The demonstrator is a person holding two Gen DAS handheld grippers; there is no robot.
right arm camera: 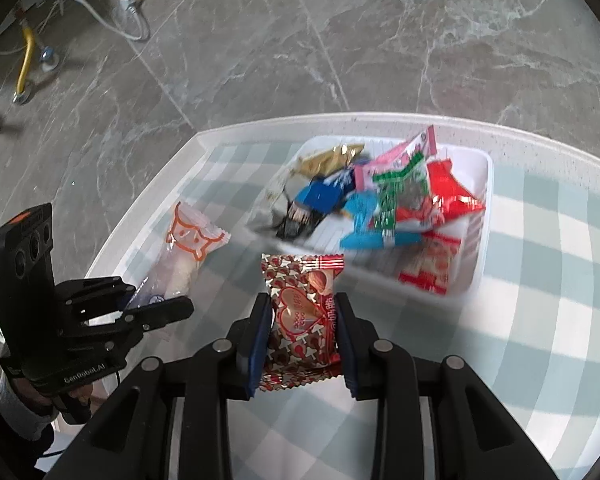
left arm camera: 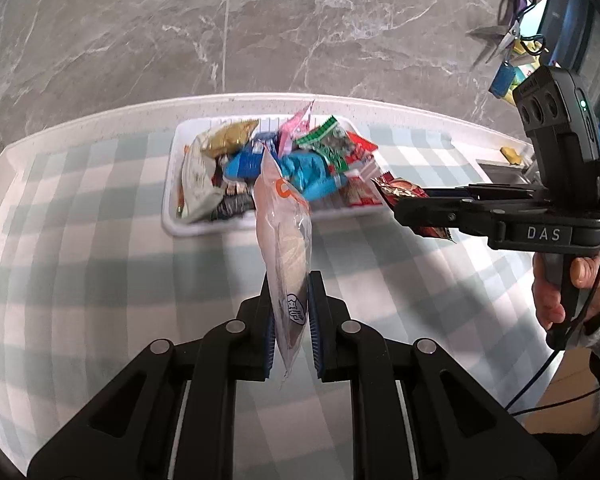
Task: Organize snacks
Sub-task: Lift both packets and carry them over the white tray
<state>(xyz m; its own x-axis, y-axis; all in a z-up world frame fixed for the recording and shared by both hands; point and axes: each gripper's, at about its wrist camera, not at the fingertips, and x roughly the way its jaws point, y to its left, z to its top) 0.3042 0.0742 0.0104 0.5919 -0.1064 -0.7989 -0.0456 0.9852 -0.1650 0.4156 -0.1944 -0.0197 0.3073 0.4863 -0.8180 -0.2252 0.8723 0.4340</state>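
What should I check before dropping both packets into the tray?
1. Left hand-held gripper shut on clear packet: ok.
2. Right hand-held gripper shut on red packet: ok.
3. Tray within view of both cameras: ok.
4. Free space in tray: ok, bare floor at its near side, the rest piled with snacks.
5. Packets over the tray: not ok, both short of its near rim.
6. Grippers apart from each other: ok.
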